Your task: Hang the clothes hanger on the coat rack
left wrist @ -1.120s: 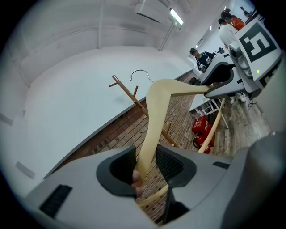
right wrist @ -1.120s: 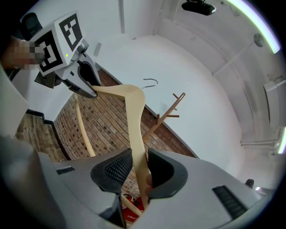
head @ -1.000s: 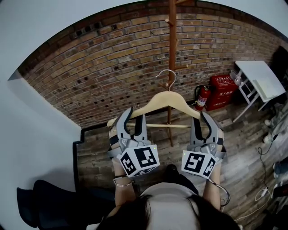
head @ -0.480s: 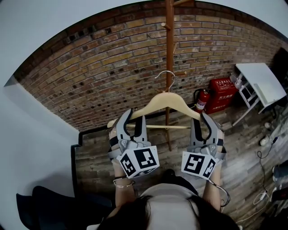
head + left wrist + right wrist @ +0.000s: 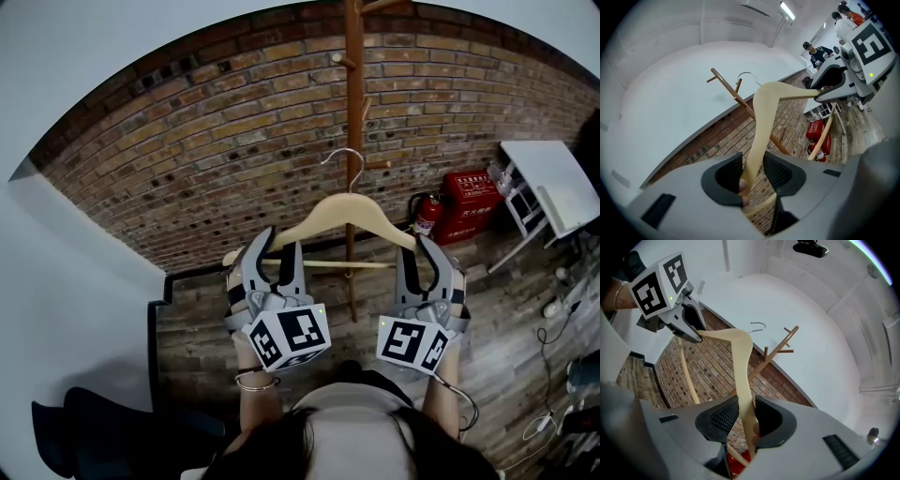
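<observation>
Left tongs (image 5: 281,247) and right tongs (image 5: 418,249) clamp the clothes hanger (image 5: 337,212) ends — approach step; next, raise its hook (image 5: 353,156) over a peg on the coat rack (image 5: 352,94).

hanger (image 5: 349,208) before coat rack (image 5: 353,94), fire extinguisher (image 5: 427,215) right, table (image 5: 551,173) far right

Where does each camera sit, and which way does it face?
Head view: on the person's head, facing steeply down at hanger, rack, left gripper, right gripper; hair and forearms show.
Left gripper view: on that gripper, along its jaws, shut on the hanger; right gripper beyond.
Right gripper view: on that gripper, along its jaws, shut on the hanger; left gripper beyond.
All three share hanger and rack.
</observation>
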A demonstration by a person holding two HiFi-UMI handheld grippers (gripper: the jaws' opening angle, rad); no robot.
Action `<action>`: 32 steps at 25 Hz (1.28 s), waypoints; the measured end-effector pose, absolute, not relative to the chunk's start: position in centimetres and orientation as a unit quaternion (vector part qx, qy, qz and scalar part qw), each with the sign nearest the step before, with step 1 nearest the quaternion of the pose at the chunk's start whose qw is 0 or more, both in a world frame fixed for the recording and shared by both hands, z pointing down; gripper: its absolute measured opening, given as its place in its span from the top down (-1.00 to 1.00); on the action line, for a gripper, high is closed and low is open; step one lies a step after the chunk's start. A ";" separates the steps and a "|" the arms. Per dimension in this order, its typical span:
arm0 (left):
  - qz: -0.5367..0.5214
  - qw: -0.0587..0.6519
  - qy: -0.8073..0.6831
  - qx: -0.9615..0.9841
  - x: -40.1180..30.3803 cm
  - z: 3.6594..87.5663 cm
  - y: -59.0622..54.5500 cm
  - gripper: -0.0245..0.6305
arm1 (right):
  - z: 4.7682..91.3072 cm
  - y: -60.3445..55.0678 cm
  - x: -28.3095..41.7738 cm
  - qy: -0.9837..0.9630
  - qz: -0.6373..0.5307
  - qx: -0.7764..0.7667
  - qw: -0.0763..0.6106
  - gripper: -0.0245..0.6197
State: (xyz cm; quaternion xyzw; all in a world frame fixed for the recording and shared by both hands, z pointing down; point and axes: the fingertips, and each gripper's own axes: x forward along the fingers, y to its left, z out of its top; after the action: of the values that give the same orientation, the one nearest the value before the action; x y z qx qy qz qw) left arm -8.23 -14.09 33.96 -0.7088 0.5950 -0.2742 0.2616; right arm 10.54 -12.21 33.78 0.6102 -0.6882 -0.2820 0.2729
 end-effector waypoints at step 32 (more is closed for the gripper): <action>-0.280 0.259 0.599 -0.704 -7.6 33.5 -19.1 0.48 | 33.6 -17.9 11.1 -0.697 -0.280 0.602 0.270 0.54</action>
State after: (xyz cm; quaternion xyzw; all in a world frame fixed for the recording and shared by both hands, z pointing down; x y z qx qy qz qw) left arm -7.63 -19.12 33.54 -0.7041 0.5991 -0.2796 0.2592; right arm 11.11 -17.88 33.59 0.6022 -0.6970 -0.2804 0.2700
